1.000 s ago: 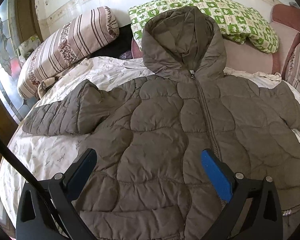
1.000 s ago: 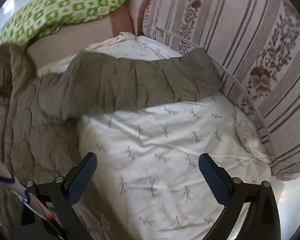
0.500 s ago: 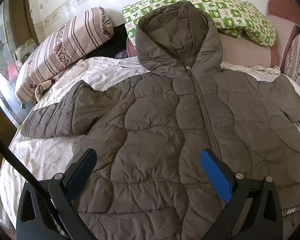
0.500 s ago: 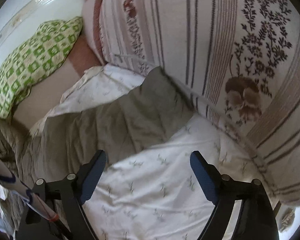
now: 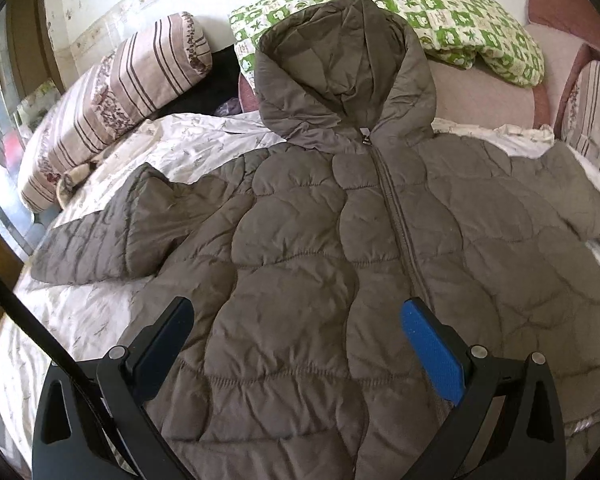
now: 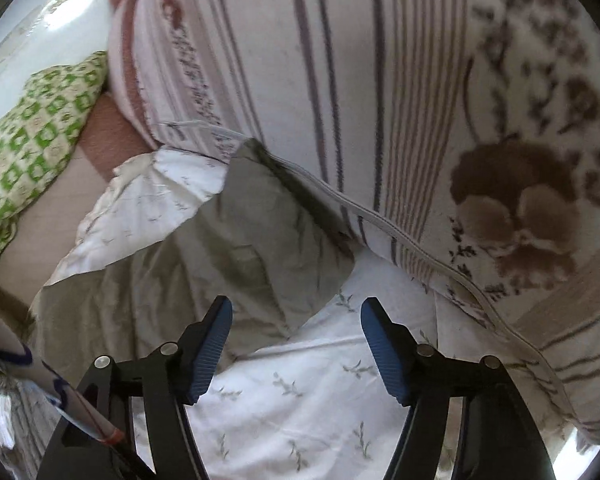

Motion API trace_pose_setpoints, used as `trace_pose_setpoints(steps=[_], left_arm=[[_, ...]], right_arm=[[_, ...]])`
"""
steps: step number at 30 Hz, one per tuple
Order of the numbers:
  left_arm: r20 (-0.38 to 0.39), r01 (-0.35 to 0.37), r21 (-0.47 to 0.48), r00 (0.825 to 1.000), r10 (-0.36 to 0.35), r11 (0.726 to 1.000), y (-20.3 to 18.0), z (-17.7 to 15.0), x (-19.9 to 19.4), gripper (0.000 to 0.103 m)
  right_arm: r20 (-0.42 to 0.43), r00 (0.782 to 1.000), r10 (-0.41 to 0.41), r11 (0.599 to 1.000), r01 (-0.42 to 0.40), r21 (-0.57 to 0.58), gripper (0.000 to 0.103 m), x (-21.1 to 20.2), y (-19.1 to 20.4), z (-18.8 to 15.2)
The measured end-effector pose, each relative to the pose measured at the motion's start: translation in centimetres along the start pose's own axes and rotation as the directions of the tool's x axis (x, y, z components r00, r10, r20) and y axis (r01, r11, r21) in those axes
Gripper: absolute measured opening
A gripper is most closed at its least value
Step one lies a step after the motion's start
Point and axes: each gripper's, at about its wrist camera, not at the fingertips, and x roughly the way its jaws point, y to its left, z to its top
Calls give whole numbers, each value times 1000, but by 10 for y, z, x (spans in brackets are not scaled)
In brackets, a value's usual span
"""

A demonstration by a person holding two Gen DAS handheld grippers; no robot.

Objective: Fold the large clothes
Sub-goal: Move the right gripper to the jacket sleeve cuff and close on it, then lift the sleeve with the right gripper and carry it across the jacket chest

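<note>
A grey-brown quilted hooded jacket (image 5: 300,240) lies front up and zipped on the bed, hood toward the pillows, both sleeves spread out. My left gripper (image 5: 296,320) hovers open over the jacket's lower front, with nothing between its blue pads. In the right wrist view the jacket's right sleeve (image 6: 228,248) ends with its cuff against a striped cushion. My right gripper (image 6: 296,316) hangs just short of that cuff. Its jaws are closing, with only the cuff's lower edge and sheet showing between them; the pads press on nothing.
A white leaf-print sheet (image 6: 292,400) covers the bed. A big striped floral cushion (image 6: 420,100) stands close on the right. A green checked pillow (image 5: 440,20) and another striped cushion (image 5: 112,100) lie at the head and left. A thin pole (image 6: 40,384) crosses the lower left.
The right gripper has swung right along the sleeve to its cuff, rolled, and its jaws have narrowed. The left gripper has stayed put over the jacket.
</note>
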Motion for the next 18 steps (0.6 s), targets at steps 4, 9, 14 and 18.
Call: trace_pose_setpoints(steps=[4, 9, 14, 18], left_arm=[[-55, 47, -48, 997, -50, 998, 10, 12, 22, 103], [-92, 16, -99, 995, -26, 995, 23, 14, 39, 103], [-83, 9, -83, 996, -15, 997, 20, 15, 39, 103], [-78, 11, -70, 997, -16, 998, 17, 15, 37, 103]], right_arm=[[-10, 999, -33, 999, 33, -1, 72, 23, 2, 3], [1, 999, -36, 999, 35, 33, 44, 43, -1, 8], [63, 998, 9, 999, -11, 37, 22, 29, -2, 9], [151, 988, 18, 1000, -15, -18, 20, -7, 13, 11]])
